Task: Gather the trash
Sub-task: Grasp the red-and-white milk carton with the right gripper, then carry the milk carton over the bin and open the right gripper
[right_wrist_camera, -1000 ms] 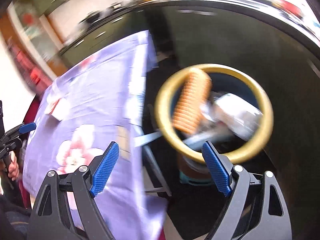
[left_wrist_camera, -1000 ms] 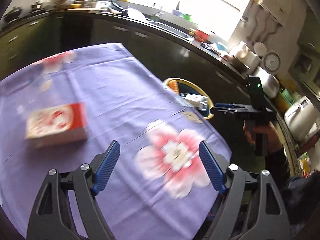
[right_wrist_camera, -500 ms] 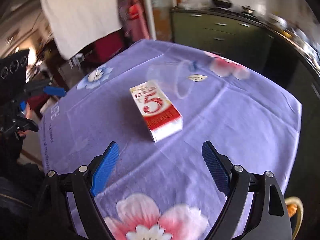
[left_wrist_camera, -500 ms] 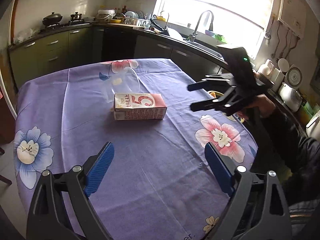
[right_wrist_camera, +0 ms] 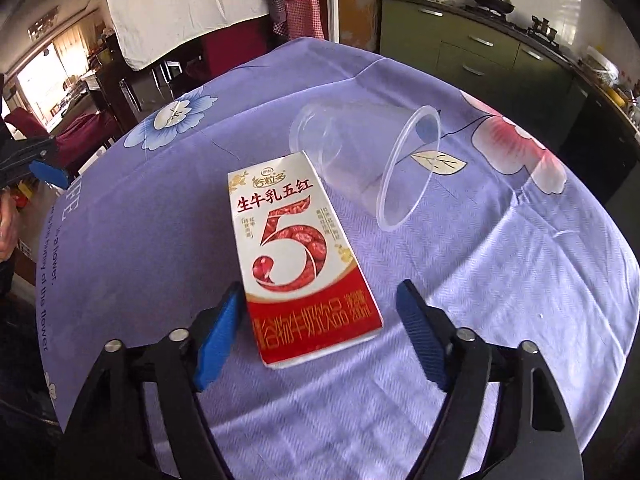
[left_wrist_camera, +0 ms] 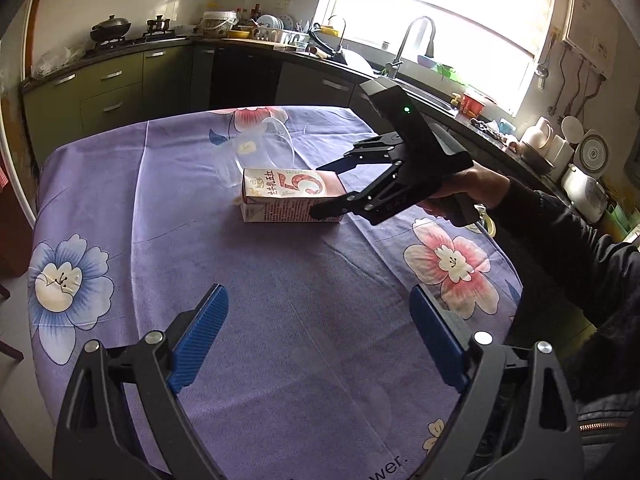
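Observation:
A red and white drink carton (right_wrist_camera: pixel 298 254) lies flat on the purple flowered tablecloth (right_wrist_camera: pixel 500 264); it also shows in the left wrist view (left_wrist_camera: pixel 290 195). A clear plastic cup (right_wrist_camera: pixel 366 158) lies on its side just behind the carton, touching it, and shows in the left wrist view (left_wrist_camera: pixel 256 150). My right gripper (right_wrist_camera: pixel 320 332) is open, its fingers either side of the carton's near end, not touching; it shows in the left wrist view (left_wrist_camera: pixel 326 188). My left gripper (left_wrist_camera: pixel 318 340) is open and empty above the table's near part.
Dark kitchen cabinets and a counter with a sink (left_wrist_camera: pixel 404 76) run behind and right of the table. A stove with a wok (left_wrist_camera: pixel 110 30) is at the back left. Chairs (right_wrist_camera: pixel 76 136) stand beyond the table's far side.
My right gripper swung from above the trash bin back over the table and closed in on the carton's end. My left gripper drew back and lifted its view to the whole table.

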A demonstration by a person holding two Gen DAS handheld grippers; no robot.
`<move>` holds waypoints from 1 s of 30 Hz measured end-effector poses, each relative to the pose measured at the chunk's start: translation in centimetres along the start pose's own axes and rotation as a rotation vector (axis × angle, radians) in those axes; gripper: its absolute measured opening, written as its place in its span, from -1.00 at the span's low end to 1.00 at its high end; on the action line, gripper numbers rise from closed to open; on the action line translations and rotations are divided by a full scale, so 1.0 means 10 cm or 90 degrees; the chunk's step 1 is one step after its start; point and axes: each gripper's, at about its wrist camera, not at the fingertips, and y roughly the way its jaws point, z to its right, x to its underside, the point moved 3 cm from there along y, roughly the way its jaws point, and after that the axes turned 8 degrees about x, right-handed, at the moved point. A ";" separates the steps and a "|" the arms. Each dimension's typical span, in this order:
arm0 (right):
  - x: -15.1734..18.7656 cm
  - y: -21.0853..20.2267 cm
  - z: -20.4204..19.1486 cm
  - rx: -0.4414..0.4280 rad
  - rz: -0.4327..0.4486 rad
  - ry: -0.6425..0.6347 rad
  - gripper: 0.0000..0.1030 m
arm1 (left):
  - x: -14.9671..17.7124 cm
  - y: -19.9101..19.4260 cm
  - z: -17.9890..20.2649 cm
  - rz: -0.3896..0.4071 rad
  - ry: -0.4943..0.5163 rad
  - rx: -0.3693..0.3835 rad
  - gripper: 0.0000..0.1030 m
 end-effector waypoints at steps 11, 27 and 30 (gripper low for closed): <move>0.04 -0.05 -0.15 -0.012 0.008 0.010 0.05 | 0.04 0.02 0.01 -0.005 -0.001 0.001 0.69; 0.80 -1.04 -0.48 0.020 0.066 0.113 0.01 | 0.06 0.02 0.32 0.000 0.043 0.025 0.69; 0.99 -1.28 -0.40 0.058 0.089 0.156 0.01 | 0.06 0.04 0.40 -0.006 0.056 0.032 0.69</move>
